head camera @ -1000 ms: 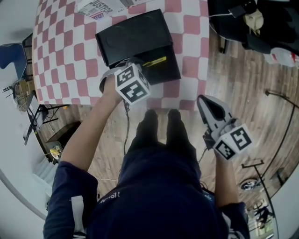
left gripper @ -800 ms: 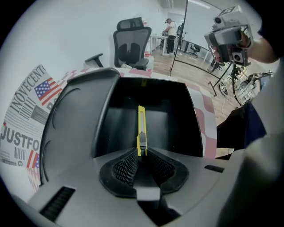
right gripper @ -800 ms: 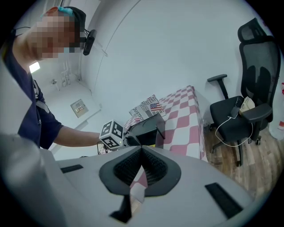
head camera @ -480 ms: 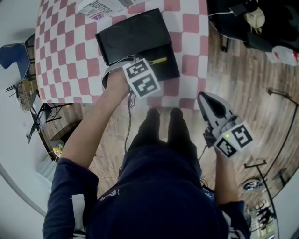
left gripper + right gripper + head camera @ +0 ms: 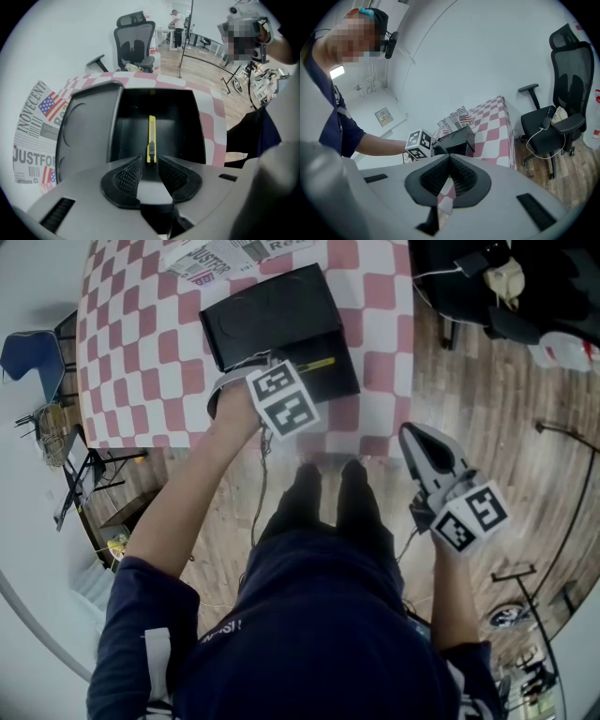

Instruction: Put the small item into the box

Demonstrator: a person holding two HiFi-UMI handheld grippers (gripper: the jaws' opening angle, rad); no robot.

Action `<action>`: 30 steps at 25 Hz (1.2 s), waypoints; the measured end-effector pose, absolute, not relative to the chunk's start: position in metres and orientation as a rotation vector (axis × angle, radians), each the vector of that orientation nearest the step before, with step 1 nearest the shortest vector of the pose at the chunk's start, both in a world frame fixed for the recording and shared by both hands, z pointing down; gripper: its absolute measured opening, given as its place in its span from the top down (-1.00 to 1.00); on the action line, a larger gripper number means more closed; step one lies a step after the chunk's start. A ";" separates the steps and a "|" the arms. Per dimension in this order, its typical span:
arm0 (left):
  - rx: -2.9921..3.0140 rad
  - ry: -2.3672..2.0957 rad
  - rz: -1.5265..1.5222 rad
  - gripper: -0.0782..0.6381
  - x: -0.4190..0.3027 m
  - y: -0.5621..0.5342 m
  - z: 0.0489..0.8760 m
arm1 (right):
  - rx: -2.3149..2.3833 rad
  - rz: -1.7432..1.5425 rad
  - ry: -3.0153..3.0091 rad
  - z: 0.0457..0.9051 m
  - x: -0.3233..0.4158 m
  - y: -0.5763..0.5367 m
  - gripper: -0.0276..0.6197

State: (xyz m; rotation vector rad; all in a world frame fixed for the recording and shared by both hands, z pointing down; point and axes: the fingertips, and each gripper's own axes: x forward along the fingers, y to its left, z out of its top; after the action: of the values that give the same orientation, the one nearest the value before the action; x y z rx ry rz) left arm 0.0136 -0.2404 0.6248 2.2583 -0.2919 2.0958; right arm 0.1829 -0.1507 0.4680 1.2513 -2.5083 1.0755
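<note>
A yellow utility knife [image 5: 313,363] lies flat in the tray of the open black box [image 5: 342,381] on the checkered table [image 5: 141,362]. The box's lid [image 5: 272,315] is folded back on the far side. My left gripper [image 5: 279,373] hovers at the box's near edge, open, with nothing between its jaws. In the left gripper view the knife [image 5: 151,139] lies straight ahead of the left gripper [image 5: 150,169], its near end just past the tips. My right gripper [image 5: 427,460] hangs off the table over the wooden floor; the right gripper [image 5: 449,159] has its jaws together and holds nothing.
A newspaper [image 5: 211,257] lies on the table beyond the box. A black office chair [image 5: 565,93] stands right of the table with items on its seat. The table's near edge [image 5: 309,454] runs just in front of the person's feet. A blue chair [image 5: 23,352] stands at far left.
My left gripper has shifted a little forward and right, toward the box. The knife lies where it was in the tray. The right gripper has barely moved.
</note>
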 end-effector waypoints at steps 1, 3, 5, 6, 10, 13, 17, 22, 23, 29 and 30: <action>2.287 -0.322 2.058 0.40 0.014 -0.242 0.617 | 1.252 1.064 -2.512 0.465 0.183 -0.152 0.90; 2.337 -0.387 1.970 0.41 0.014 -0.244 0.601 | 1.250 1.040 -2.520 0.459 0.181 -0.154 0.90; 2.371 -0.451 1.888 0.42 0.012 -0.245 0.584 | 1.243 1.016 -2.525 0.454 0.177 -0.155 0.90; 2.387 -0.481 1.856 0.43 0.010 -0.245 0.575 | 1.238 1.005 -2.528 0.451 0.174 -0.155 0.90; 2.458 -0.585 1.747 0.49 0.001 -0.240 0.539 | 1.214 0.953 -2.545 0.437 0.157 -0.155 0.90; 2.511 -0.641 1.645 0.52 -0.003 -0.232 0.513 | 1.199 0.910 -2.555 0.425 0.144 -0.156 0.90; 2.613 -0.697 1.471 0.59 -0.007 -0.221 0.476 | 1.190 0.848 -2.566 0.407 0.128 -0.156 0.90; 2.707 -0.770 1.297 0.62 -0.021 -0.205 0.440 | 1.198 0.778 -2.578 0.386 0.111 -0.154 0.90; 2.719 -0.781 1.266 0.63 -0.024 -0.201 0.435 | 1.201 0.766 -2.582 0.382 0.107 -0.154 0.90; 2.735 -0.836 1.051 0.65 -0.039 -0.178 0.415 | 1.208 0.703 -2.597 0.364 0.085 -0.151 0.90; 2.733 -0.837 1.010 0.65 -0.041 -0.174 0.413 | 1.208 0.696 -2.601 0.361 0.081 -0.151 0.90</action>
State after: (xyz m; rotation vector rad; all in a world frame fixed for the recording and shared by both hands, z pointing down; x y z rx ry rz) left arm -0.0406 -0.1737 0.4128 2.7328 -0.8368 1.0100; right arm 0.0808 -0.1506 0.3614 1.2075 -2.6009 0.6957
